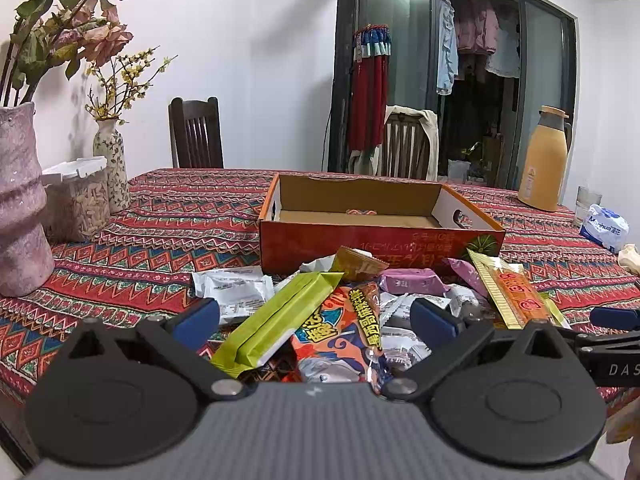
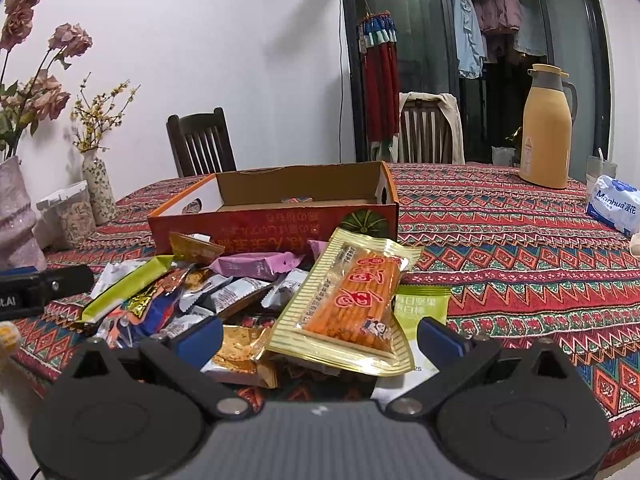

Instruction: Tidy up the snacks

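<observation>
yellow thermos (image 2: 546, 136), tissue pack (image 2: 614, 204), vases (image 1: 110, 164), chairs (image 1: 196, 132) around patterned tablecloth (image 2: 520, 240).

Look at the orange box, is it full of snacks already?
No, the orange box is nearly bare inside, while the snacks lie piled on the tablecloth before it.

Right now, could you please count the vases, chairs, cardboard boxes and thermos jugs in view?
Vases: 2
Chairs: 2
Cardboard box: 1
Thermos jug: 1
Total: 6
</observation>
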Motion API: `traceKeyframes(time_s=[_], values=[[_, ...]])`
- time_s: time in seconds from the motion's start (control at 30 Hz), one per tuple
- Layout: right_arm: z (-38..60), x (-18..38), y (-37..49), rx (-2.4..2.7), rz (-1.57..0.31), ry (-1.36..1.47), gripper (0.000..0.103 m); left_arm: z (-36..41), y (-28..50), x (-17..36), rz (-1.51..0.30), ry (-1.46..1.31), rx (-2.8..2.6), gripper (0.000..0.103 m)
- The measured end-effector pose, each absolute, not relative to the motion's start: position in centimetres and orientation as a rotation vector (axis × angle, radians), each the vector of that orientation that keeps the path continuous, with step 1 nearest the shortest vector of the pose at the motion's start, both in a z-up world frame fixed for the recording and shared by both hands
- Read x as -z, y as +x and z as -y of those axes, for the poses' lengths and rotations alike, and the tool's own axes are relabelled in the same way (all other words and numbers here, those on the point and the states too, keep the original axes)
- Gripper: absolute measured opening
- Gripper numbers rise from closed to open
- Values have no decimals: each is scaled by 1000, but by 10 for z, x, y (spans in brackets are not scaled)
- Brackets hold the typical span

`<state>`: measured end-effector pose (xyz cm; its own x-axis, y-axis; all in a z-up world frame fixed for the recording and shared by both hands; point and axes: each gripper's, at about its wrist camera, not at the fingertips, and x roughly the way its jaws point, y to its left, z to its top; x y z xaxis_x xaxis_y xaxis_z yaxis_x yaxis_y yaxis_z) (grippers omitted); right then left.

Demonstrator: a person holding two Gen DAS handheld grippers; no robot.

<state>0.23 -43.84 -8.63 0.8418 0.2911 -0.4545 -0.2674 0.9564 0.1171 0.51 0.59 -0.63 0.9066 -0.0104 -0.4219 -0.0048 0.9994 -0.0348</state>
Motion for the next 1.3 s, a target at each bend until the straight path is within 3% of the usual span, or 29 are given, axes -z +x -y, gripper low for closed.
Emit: traceKeyframes(time_s=[1.3], values=[[454,96,15,-279,-503,48,103,-11,18,9,-448,-64,-45,103]])
